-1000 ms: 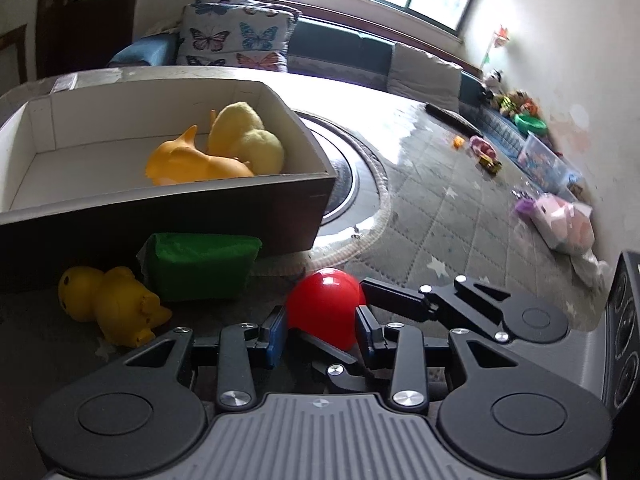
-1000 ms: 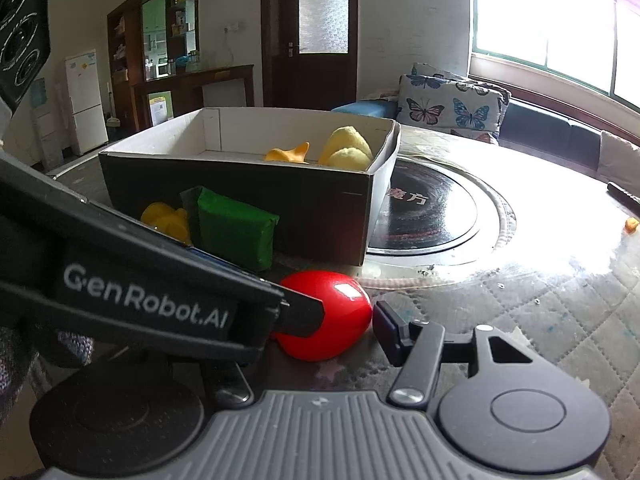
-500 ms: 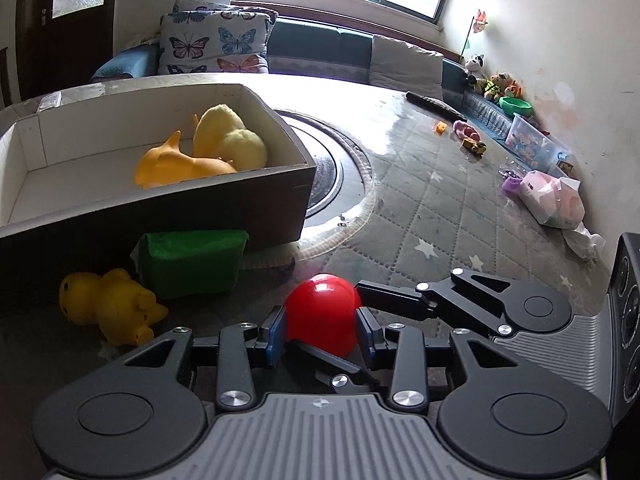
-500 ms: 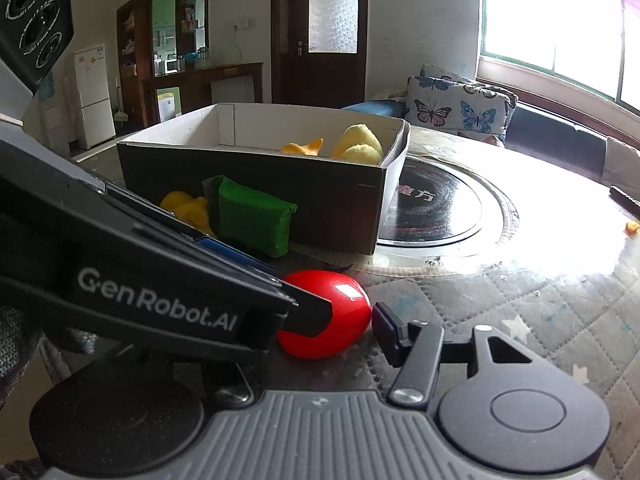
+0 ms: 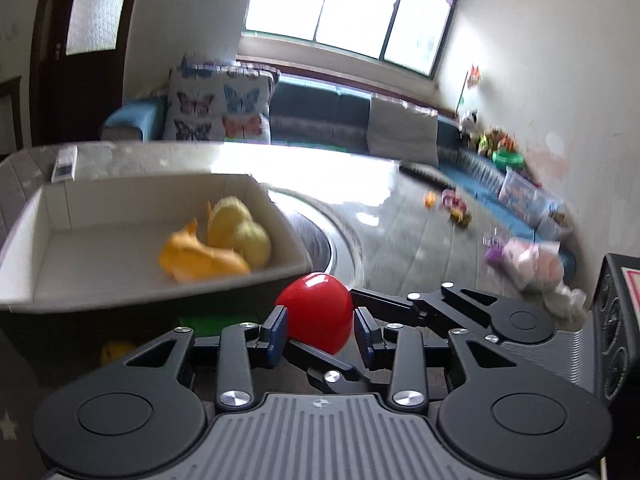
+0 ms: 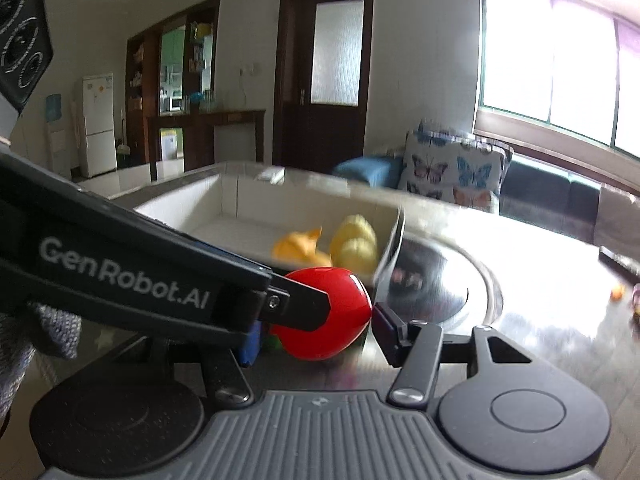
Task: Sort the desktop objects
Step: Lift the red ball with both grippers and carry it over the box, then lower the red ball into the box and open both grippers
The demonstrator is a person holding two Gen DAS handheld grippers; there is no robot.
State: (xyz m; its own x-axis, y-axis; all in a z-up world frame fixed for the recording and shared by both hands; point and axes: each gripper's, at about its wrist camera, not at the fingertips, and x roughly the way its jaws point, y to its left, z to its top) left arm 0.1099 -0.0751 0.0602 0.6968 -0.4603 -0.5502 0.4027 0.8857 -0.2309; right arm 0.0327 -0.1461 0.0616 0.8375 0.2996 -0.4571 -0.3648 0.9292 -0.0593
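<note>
A shiny red ball (image 5: 316, 312) hangs above the table, level with the front wall of the open cardboard box (image 5: 120, 296). My left gripper (image 5: 320, 330) is shut on it, a blue pad against each side. The right gripper's fingers (image 5: 384, 304) reach in from the right, one behind the ball and one under it. In the right wrist view my right gripper (image 6: 316, 336) also clamps the ball (image 6: 332, 320); the left gripper's finger (image 6: 300, 308) crosses in front and partly hides my left pad. An orange toy (image 5: 200, 258) and a yellow plush (image 5: 240, 236) lie in the box.
A green block (image 5: 212, 322) and a yellow duck (image 5: 114, 352) lie on the table below the box's front wall. A dark round turntable (image 5: 320, 240) sits right of the box. Farther right are a remote (image 5: 424, 174), small toys (image 5: 456, 208) and a pink toy (image 5: 532, 264).
Both grippers have risen together with the red ball, from the tabletop up to the height of the box rim. Finger spacing looks unchanged. The views are blurred by the motion.
</note>
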